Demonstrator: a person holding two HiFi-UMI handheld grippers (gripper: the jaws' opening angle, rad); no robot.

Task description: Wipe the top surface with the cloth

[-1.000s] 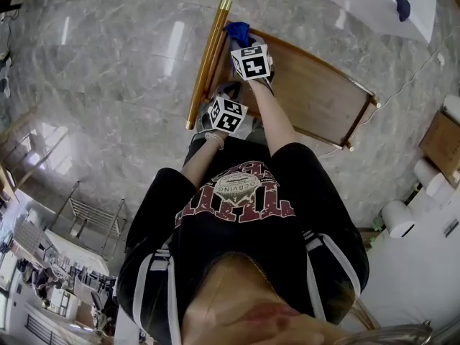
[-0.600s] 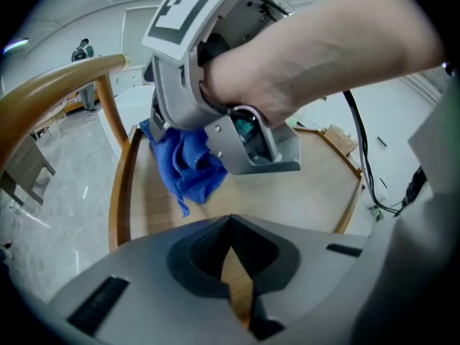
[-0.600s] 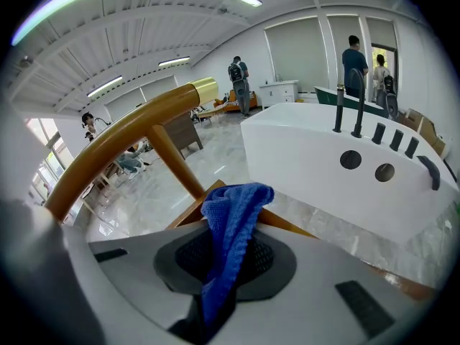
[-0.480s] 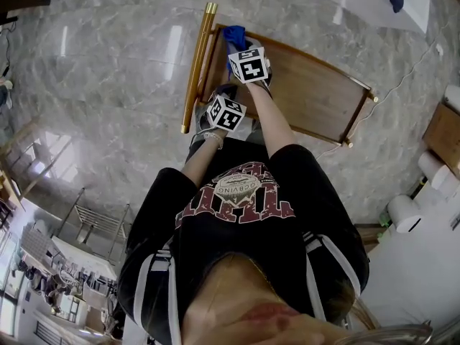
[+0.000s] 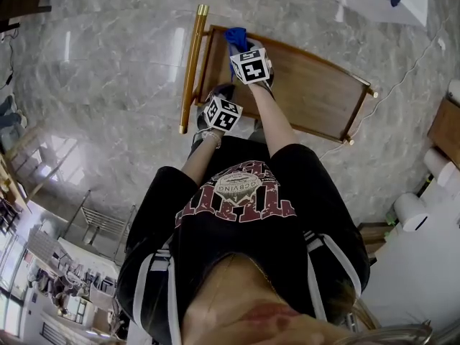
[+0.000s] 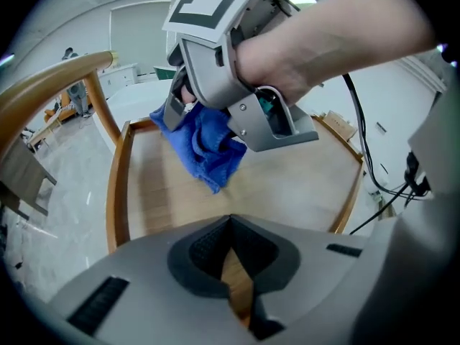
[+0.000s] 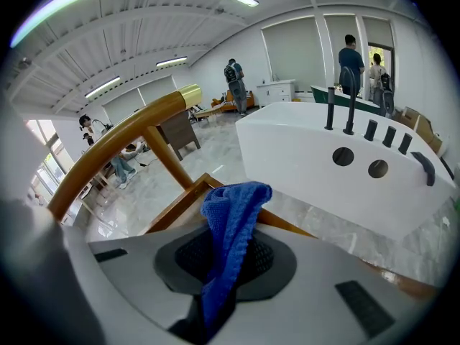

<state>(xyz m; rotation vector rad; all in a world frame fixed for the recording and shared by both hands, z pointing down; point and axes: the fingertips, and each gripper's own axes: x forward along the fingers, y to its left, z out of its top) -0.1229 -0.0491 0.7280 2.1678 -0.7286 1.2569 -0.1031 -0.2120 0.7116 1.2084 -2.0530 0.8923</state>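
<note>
The wooden top (image 5: 309, 85) has a raised rim and lies below me in the head view. My right gripper (image 5: 241, 49) is over its left end, shut on a blue cloth (image 5: 236, 36) that hangs onto the wood. In the right gripper view the cloth (image 7: 230, 228) is pinched between the right gripper (image 7: 224, 264) jaws. My left gripper (image 5: 219, 103) hovers at the near left edge of the top. In the left gripper view, the left gripper (image 6: 231, 254) is shut with nothing in it, and the cloth (image 6: 205, 146) dangles from the other gripper above the wood (image 6: 287, 185).
A gold-wood handle bar (image 5: 190, 67) runs along the left side of the top, standing above it (image 7: 122, 139). A white basin unit (image 7: 345, 164) stands beyond the far rim. A cable (image 5: 402, 85) crosses the marble floor at the right. Several people stand far off.
The head view has shifted slightly. The right gripper stays at the left end of the top with the cloth; the left gripper has barely moved.
</note>
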